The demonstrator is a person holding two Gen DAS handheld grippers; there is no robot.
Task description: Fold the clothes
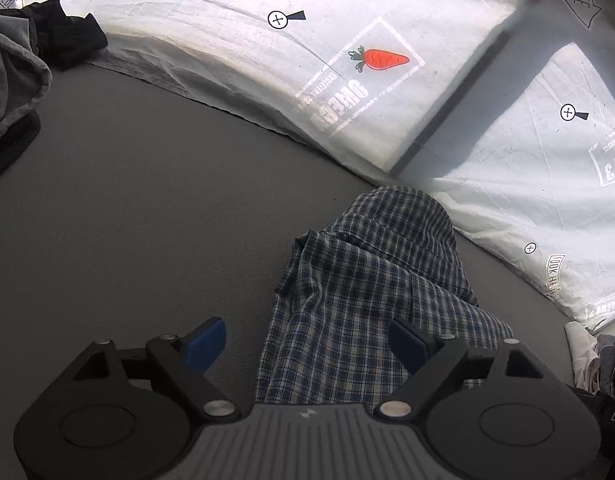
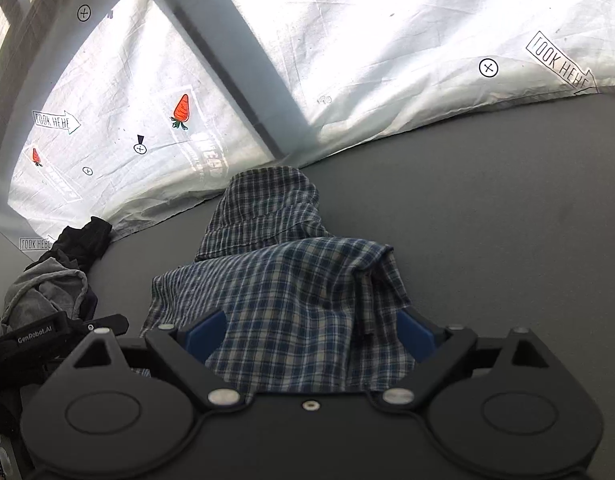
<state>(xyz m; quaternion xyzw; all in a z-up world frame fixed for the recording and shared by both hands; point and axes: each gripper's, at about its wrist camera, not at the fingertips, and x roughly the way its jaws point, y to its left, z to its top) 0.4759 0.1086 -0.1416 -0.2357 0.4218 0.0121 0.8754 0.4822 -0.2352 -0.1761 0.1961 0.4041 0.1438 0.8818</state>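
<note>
- My left tongs stand wide apart, blue pads clear on both sides, nothing gripped.
- The plaid shirt lies under the right half of the left tongs' gap; the right pad sits over the cloth, the left pad over bare grey worktop. I can't tell whether the right pad touches the fabric.
- My right tongs are also spread wide, not clamped on anything.
- In the right wrist view the plaid shirt fills the gap between the right tongs' pads; cloth bunches up between them, pads at either edge of the heap. Contact at the pad faces is unclear.
- The shirt is a crumpled mound on the worktop, near edge under both tongs, far end running toward the white printed sheet.
- That sheet lines the far edge of the worktop, with a carrot print, cross marks and "look here" arrows.
- A pale post stands at the far side, between two sheet panels.
- Far left: a pile of grey and black clothes, well apart from the shirt.
- Right wrist view, near left: same pile, with part of the other gripper's body labelled GenRobot.AI in front of it.
- Near right edge of the left wrist view: more bunched cloth, too cropped to identify.
</note>
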